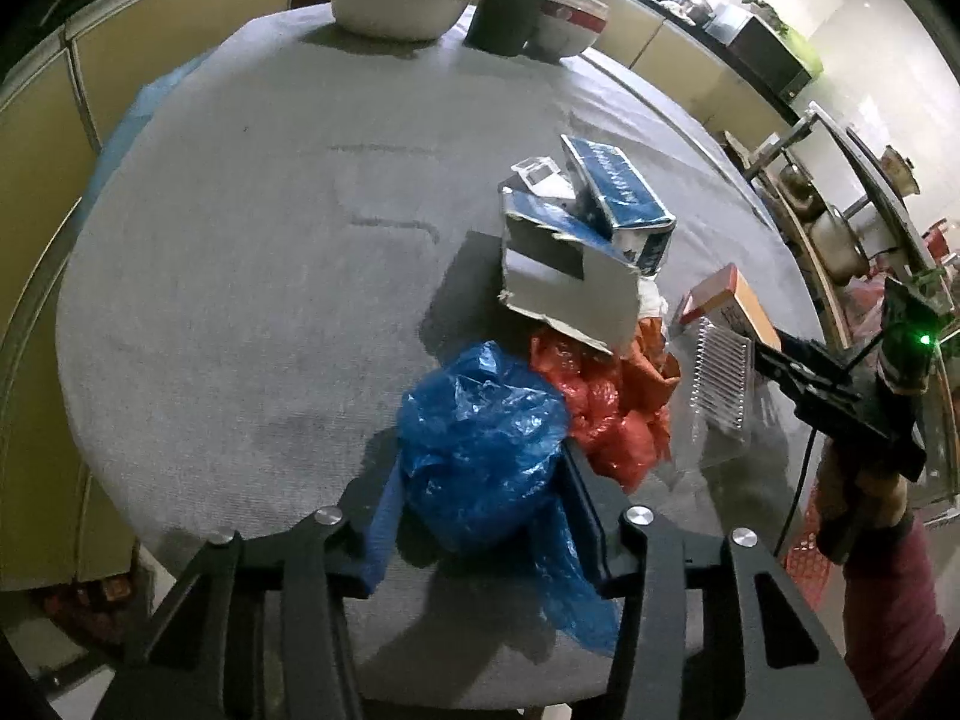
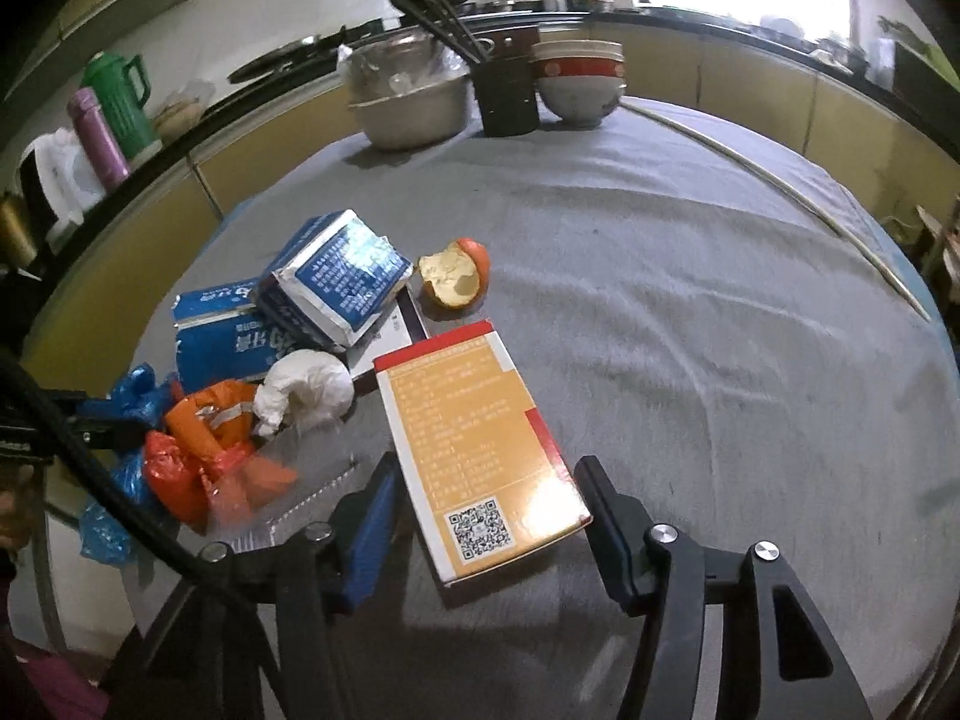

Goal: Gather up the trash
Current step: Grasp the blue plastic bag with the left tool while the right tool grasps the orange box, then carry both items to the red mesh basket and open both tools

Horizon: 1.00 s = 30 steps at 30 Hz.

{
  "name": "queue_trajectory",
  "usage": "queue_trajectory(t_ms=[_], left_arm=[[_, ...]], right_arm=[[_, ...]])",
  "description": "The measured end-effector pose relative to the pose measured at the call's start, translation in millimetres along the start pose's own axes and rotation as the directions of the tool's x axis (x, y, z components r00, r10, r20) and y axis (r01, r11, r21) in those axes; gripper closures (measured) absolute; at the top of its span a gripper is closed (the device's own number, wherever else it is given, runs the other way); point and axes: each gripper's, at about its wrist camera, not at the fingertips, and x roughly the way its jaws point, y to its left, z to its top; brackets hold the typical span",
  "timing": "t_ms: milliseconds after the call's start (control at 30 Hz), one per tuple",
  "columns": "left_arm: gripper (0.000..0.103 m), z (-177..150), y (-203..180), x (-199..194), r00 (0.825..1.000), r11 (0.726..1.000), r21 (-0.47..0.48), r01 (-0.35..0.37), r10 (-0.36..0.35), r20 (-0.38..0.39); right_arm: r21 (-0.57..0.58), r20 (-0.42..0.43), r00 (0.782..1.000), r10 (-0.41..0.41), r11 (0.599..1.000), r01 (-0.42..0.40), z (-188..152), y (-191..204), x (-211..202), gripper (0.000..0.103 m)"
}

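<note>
The left gripper (image 1: 480,498) is clamped on the blue plastic bag (image 1: 480,438) at the heap's near edge, apparently to lift it. The right gripper (image 2: 486,498) straddles the orange box (image 2: 480,450), jaws apart, not yet pressing.

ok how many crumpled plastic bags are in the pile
2: a blue bag between the left hand-held gripper fingers, and a red-orange bag touching its right side. More may hide under the boxes.
</note>
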Motion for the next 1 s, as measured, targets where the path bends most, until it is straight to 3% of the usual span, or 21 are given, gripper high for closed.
queue_trajectory(t_ms=[267,433,700,900,1000], left_arm=[[0.058,-14.4,-3.9,-18.9,0.999,1.000,0.017,-0.018,0.017,0.037],[0.058,-18.8,-12.0,-42.2,0.996,0.999,0.033,-0.033,0.030,0.089],[0.058,-29.6,-58.8,-74.0,0.986,0.988,0.154,0.009,-0.033,0.160],[0.058,-42.6,-134.1,-53.5,0.988,0.938,0.334,0.090,-0.128,0.091],[0.058,-54.5,-186.8,-30.4,0.985,0.882,0.448,0.144,-0.170,0.019]], right_arm=[[0.143,0.067,0.997,-0.049,0.989,0.039,-32.7,-16.3,-47.0,0.042],[0.249,0.126,0.991,-0.046,0.968,0.013,-56.8,-29.3,-80.3,0.043],[0.344,0.212,0.976,-0.060,0.939,-0.017,-97.9,-33.0,-129.0,0.042],[0.439,0.228,0.966,-0.123,0.898,0.011,-142.0,-52.1,-167.5,0.042],[0.516,0.219,0.961,-0.168,0.856,0.032,-174.5,-71.4,-186.5,0.042]])
